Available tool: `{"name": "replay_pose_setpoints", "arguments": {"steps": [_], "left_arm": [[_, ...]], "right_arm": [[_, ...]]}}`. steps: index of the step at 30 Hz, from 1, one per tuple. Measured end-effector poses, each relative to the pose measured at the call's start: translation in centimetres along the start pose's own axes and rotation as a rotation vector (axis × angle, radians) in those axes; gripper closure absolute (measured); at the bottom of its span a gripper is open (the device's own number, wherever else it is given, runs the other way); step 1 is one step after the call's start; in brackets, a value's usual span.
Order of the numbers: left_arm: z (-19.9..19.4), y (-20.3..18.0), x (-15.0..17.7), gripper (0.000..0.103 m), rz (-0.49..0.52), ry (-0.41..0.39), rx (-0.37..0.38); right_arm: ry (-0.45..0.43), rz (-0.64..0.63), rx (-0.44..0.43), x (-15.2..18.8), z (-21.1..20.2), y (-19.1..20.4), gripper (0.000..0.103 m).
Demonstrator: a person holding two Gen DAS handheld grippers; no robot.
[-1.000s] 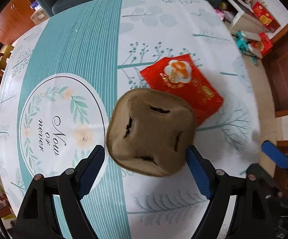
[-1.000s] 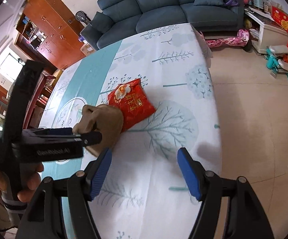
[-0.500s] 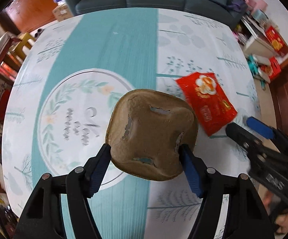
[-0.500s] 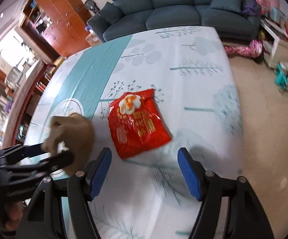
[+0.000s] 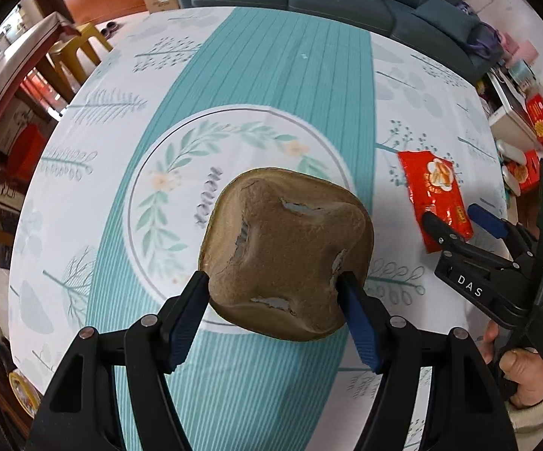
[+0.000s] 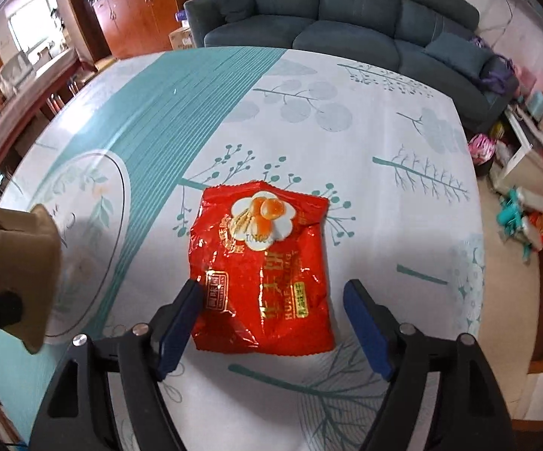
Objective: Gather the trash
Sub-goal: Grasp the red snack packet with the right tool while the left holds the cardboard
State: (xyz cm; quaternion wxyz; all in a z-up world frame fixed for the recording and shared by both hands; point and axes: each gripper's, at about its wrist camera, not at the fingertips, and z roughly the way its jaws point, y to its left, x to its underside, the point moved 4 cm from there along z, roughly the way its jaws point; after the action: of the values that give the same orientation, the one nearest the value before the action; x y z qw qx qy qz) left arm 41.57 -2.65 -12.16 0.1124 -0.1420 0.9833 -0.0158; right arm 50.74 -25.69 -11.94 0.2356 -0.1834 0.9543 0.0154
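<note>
Cardboard cup carrier (image 5: 286, 259), brown and moulded, is sitting clamped between the 2 blue pads of the left gripper (image 5: 275, 293) in the left wrist view, lifted above the leaf-print tablecloth (image 5: 271, 75). To the right, the right gripper (image 5: 455, 218) is hanging over a red snack wrapper (image 5: 435, 199).

Through the right wrist view, the right gripper (image 6: 271, 312) is standing wide, its jaws having just been opening, straddling the near end of the red snack wrapper (image 6: 260, 270) lying flat on the tablecloth (image 6: 346, 112), pads not pressing it. At the left edge the carrier (image 6: 19, 267) is showing.
</note>
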Motion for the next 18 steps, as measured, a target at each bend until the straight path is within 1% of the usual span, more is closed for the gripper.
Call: {"name": "replay_pose_setpoints", "arguments": {"steps": [1, 2, 3, 4, 5, 6, 8, 10, 12, 14, 18], "left_arm": [[0.0, 0.2, 0.1, 0.035, -0.004, 0.001, 0.0], [0.1, 0.4, 0.2, 0.035, -0.008, 0.003, 0.001], [0.0, 0.6, 0.3, 0.035, -0.012, 0.004, 0.005], [0.0, 0.7, 0.4, 0.035, -0.014, 0.004, 0.007], [-0.1, 0.9, 0.5, 0.035, -0.015, 0.003, 0.01], [-0.2, 1.0, 0.7, 0.035, -0.013, 0.003, 0.012], [-0.4, 1.2, 1.0, 0.035, -0.007, 0.003, 0.017], [-0.7, 1.4, 1.2, 0.035, -0.001, -0.001, 0.023], [-1.2, 1.6, 1.5, 0.035, 0.007, -0.007, 0.034], [-1.8, 1.9, 1.9, 0.035, 0.015, -0.012, 0.043], [-3.2, 2.9, 2.9, 0.035, 0.034, -0.026, 0.071]], "right_arm": [[-0.007, -0.013, 0.019, 0.1, 0.0, 0.1, 0.027], [-0.018, -0.017, 0.017, 0.2, -0.1, 0.2, 0.032], [-0.034, -0.019, 0.019, 0.3, -0.2, 0.2, 0.042], [-0.044, -0.018, 0.021, 0.4, -0.4, 0.3, 0.046], [-0.05, -0.016, 0.02, 0.4, -0.5, 0.5, 0.055], [-0.056, -0.012, 0.011, 0.5, -0.6, 0.6, 0.069], [-0.058, -0.01, -0.01, 0.6, -0.8, 1.1, 0.084], [-0.055, 0.007, -0.017, 0.6, -0.9, 1.5, 0.088], [-0.049, 0.063, -0.069, 0.9, -1.3, 1.6, 0.094], [-0.05, 0.101, -0.106, 1.4, -1.9, 1.8, 0.096], [-0.049, 0.167, -0.174, 2.9, -4.0, 3.1, 0.096]]}}
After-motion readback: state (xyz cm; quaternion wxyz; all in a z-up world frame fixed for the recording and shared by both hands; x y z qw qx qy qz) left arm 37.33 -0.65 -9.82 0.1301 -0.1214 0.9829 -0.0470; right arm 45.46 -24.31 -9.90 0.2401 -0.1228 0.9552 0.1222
